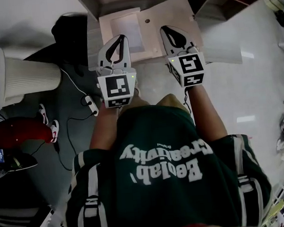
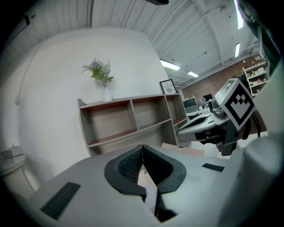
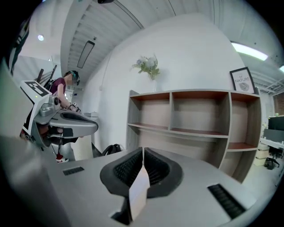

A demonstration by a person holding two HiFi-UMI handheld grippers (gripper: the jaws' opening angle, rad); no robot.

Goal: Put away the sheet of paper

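The left gripper (image 2: 143,147) has its jaws pressed together on nothing; keep it clear. The right gripper (image 3: 143,151) pinches the sheet of paper (image 3: 139,190) by one edge, held above the floor. Maintain that pinch, carry the sheet toward the shelf unit (image 3: 195,119), the probable destination, and release only once it is supported.
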